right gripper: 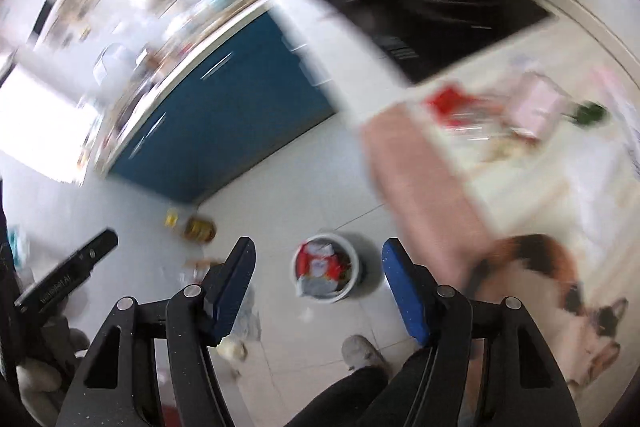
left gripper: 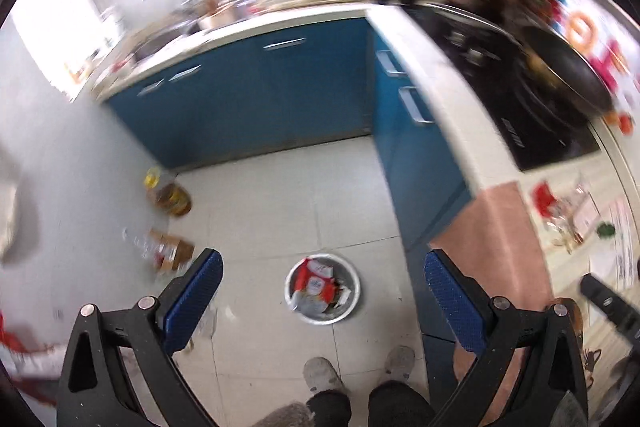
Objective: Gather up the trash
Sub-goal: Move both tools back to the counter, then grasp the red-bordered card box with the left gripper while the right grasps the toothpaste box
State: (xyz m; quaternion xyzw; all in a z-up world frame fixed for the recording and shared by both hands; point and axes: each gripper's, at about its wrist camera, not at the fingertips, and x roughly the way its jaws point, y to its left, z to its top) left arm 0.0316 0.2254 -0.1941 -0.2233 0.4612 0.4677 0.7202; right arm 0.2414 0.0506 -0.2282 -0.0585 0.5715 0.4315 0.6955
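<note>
Left wrist view: the left tool (left gripper: pixel 322 291) hangs high over the tiled floor (left gripper: pixel 280 211) with its blue pads spread wide and nothing between them. Far below sits a white trash bin (left gripper: pixel 322 289) holding red-and-white wrappers, near the blue cabinets (left gripper: pixel 256 99). The person's grey slippers (left gripper: pixel 322 375) stand just beside the bin. On the desk (left gripper: pixel 452 99) to the right lie a pink cloth (left gripper: pixel 496 235) and scattered trash (left gripper: pixel 568 215). In the right wrist view the right tool (right gripper: pixel 318 283) is also empty, jaws parted, above the same bin; a calico cat (right gripper: pixel 560 291) stands nearby.
</note>
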